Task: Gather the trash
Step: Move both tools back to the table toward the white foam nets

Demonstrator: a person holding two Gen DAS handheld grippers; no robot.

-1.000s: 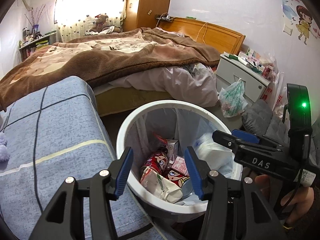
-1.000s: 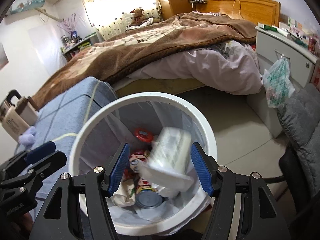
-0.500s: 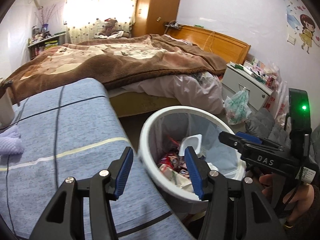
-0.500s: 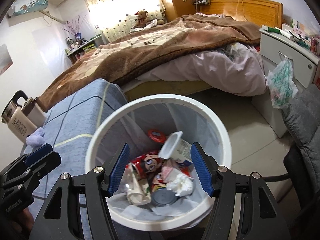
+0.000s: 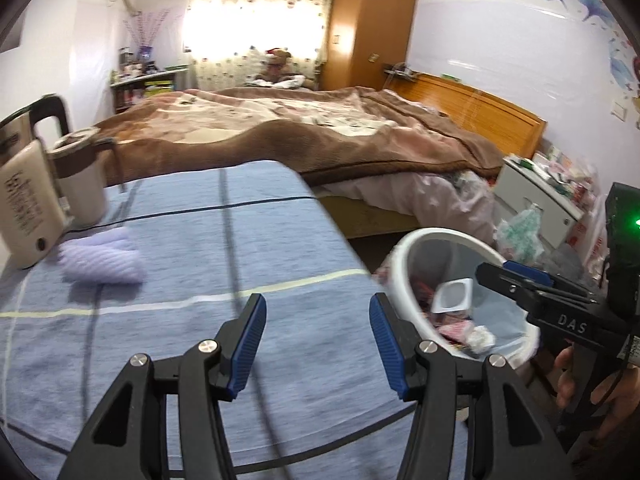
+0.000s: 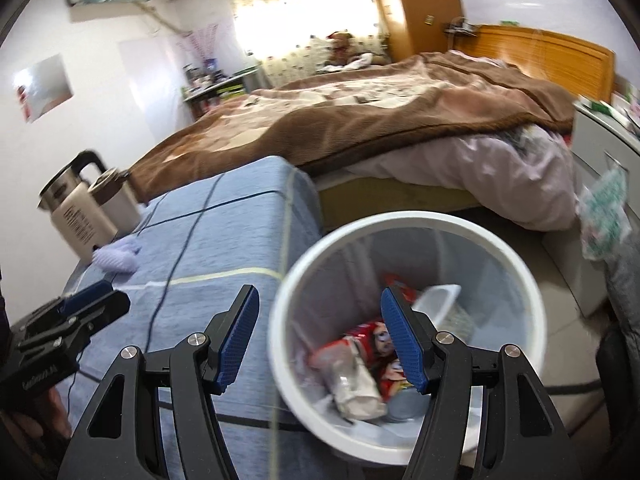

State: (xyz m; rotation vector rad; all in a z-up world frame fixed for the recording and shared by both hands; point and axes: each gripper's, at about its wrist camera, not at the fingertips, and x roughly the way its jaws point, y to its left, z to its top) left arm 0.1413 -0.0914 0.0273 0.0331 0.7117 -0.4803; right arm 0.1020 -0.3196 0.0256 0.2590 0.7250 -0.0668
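Both hand-held grippers spread and holding nothing beside the full trash bin.

Left wrist view: the left hand-held gripper (image 5: 316, 334) hangs spread over the blue worktop (image 5: 168, 264); the white trash bin (image 5: 404, 272) sits to its right, a white cup (image 5: 454, 296) among the trash inside. Right wrist view: the right hand-held gripper (image 6: 318, 338) is spread, its right finger over the trash bin (image 6: 404, 220), red wrappers (image 6: 372, 332) and crumpled paper (image 6: 354, 384) within.
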